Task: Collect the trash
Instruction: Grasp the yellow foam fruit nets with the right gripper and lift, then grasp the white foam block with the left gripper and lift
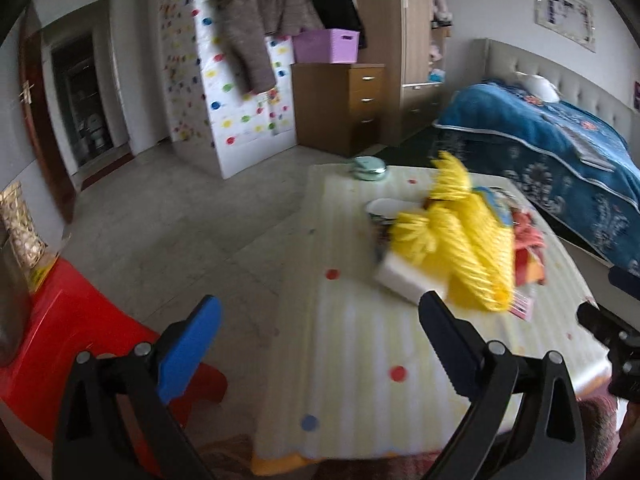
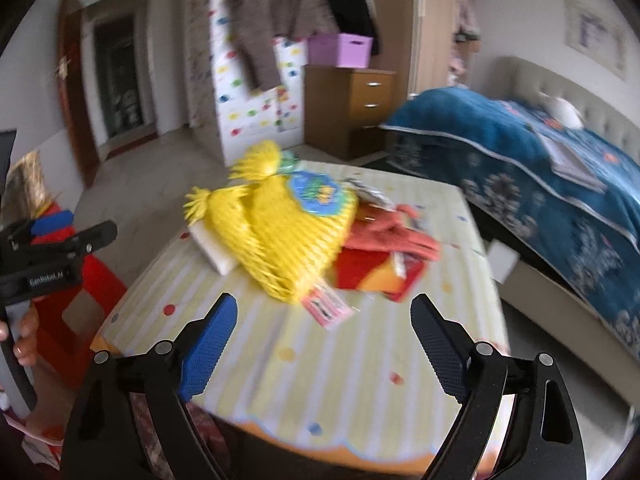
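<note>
A small table (image 1: pixel 360 344) under a pale striped cloth with coloured dots holds a pile of litter. Yellow foam netting (image 1: pixel 460 248) (image 2: pixel 288 232) lies on top, with a blue label on it. Beside it are orange and red wrappers (image 2: pixel 384 252), a pink wrapper (image 2: pixel 326 308) and a white block (image 1: pixel 404 276). Behind the pile sit a white bowl (image 1: pixel 384 208) and a green round tin (image 1: pixel 368 168). My left gripper (image 1: pixel 319 300) is open over the table's near left edge, holding nothing. My right gripper (image 2: pixel 324 299) is open just short of the pink wrapper, nothing between its fingers.
A red plastic stool (image 1: pixel 72 320) stands left of the table, with a gold patterned object (image 1: pixel 20 224) by it. A bed with a blue blanket (image 1: pixel 560 152) runs along the right. A wooden drawer cabinet (image 1: pixel 340 104) and a dotted white cupboard stand at the back across bare floor.
</note>
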{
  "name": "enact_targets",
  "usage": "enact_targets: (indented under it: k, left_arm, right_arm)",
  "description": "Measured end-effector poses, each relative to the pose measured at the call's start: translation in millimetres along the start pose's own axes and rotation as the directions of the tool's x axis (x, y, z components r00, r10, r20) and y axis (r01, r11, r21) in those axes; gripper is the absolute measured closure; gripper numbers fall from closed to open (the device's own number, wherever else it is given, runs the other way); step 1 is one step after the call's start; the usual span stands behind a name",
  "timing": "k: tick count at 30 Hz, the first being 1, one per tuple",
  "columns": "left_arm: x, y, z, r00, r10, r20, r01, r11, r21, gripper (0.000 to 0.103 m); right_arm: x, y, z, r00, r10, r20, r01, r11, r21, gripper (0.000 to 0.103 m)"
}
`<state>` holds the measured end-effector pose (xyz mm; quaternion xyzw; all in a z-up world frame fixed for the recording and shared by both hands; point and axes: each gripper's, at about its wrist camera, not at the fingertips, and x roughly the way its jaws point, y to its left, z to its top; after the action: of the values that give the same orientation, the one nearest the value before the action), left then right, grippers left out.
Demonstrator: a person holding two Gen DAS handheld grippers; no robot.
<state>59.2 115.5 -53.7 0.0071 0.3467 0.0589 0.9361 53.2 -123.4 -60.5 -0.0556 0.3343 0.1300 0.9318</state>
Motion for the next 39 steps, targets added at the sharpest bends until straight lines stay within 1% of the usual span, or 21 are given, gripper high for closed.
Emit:
enact_targets:
  k: [6,9,12,16,18,19,20,21,22,23,25,26,27,29,30,32,33,37,39]
  left_arm:
    - [30.0,15.9,6.9,0.998,0.054,-0.034,-0.055,0.998,-0.019,0.007]
    - [40.2,21.8,9.9,0.996,0.07,-0.047,-0.071,0.997,-0.025,0.007]
    - [49.8,25.1,13.4,0.995,0.081,-0.056,-0.082,0.996,-0.022,0.007]
    - [58.0,23.8,15.8,0.995,0.074,-0.067,-0.076,0.997,-0.023,0.007]
    - [60.7,21.5,16.2,0.995,0.072,-0.072,-0.073,0.997,-0.021,0.007]
    - [60.9,19.7,16.6,0.995,0.07,-0.074,-0.071,0.997,-0.02,0.007]
    - [61.2,19.3,16.6,0.995,0.066,-0.075,-0.068,0.997,-0.02,0.007]
    - [60.9,19.0,16.6,0.995,0.065,-0.075,-0.066,0.998,-0.019,0.007]
    - [61.2,19.0,17.2,0.995,0.063,-0.075,-0.064,0.998,-0.02,0.007]
    - [60.1,18.2,17.3,0.995,0.06,-0.075,-0.062,0.998,-0.021,0.007]
    - [57.2,16.8,17.9,0.996,0.057,-0.068,-0.059,0.998,-0.022,0.007]
    - [53.4,16.0,17.9,0.996,0.056,-0.063,-0.057,0.998,-0.019,0.007]
    - [51.6,14.9,18.5,0.997,0.053,-0.059,-0.054,0.998,-0.016,0.007]
    - [47.8,11.2,19.3,0.998,0.048,-0.052,-0.048,0.999,-0.008,0.007]
    - [45.3,9.4,19.7,0.998,0.044,-0.047,-0.044,0.999,-0.005,0.007]
    - [40.0,3.3,20.6,0.999,0.027,-0.038,-0.027,1.0,0.003,0.007]
    - [37.4,0.7,20.2,0.999,0.016,-0.035,-0.016,1.0,0.008,0.007]
    - [31.9,-19.4,18.9,0.999,-0.033,-0.03,0.034,0.998,0.052,0.007]
    - [32.4,-32.0,17.3,0.998,-0.054,-0.036,0.057,0.996,0.075,0.007]
  right_arm:
    - [49.4,28.4,16.1,0.999,0.036,-0.04,-0.039,0.996,-0.08,0.015]
    - [70.9,38.8,22.4,0.998,0.023,-0.055,-0.03,0.991,-0.129,0.015]
    - [91.0,49.6,25.0,0.997,-0.011,-0.076,-0.003,0.983,-0.182,0.014]
    - [111.6,60.4,25.6,0.994,-0.038,-0.102,0.014,0.974,-0.224,0.014]
    - [116.5,62.6,25.7,0.994,-0.046,-0.098,0.021,0.971,-0.237,0.016]
    - [118.1,62.5,25.8,0.994,-0.045,-0.096,0.02,0.971,-0.239,0.02]
    - [119.5,62.0,26.3,0.994,-0.045,-0.096,0.021,0.97,-0.241,0.036]
    - [121.0,60.4,27.4,0.994,-0.055,-0.099,0.029,0.969,-0.245,0.043]
    - [120.8,59.5,27.6,0.994,-0.055,-0.099,0.029,0.969,-0.245,0.054]
    - [117.4,57.5,27.5,0.994,-0.044,-0.097,0.019,0.971,-0.237,0.069]
    - [109.7,52.0,29.8,0.996,-0.042,-0.083,0.022,0.974,-0.226,0.08]
    - [106.8,49.4,30.8,0.997,-0.042,-0.072,0.025,0.975,-0.222,0.083]
    - [91.7,44.1,32.7,0.998,-0.044,-0.038,0.036,0.979,-0.199,0.083]
    - [78.9,36.9,33.5,0.999,-0.041,-0.013,0.038,0.985,-0.17,0.084]
    - [61.5,28.7,35.4,0.999,-0.034,0.016,0.036,0.99,-0.134,0.084]
    - [47.0,20.6,37.1,0.999,-0.031,0.039,0.035,0.994,-0.106,0.084]
    - [27.9,12.5,37.2,0.997,-0.031,0.067,0.036,0.997,-0.074,0.084]
    - [-7.4,-11.5,32.5,0.994,-0.04,0.107,0.04,0.999,0.002,0.084]
    - [-21.6,-24.8,25.0,0.994,-0.053,0.099,0.048,0.998,0.048,0.084]
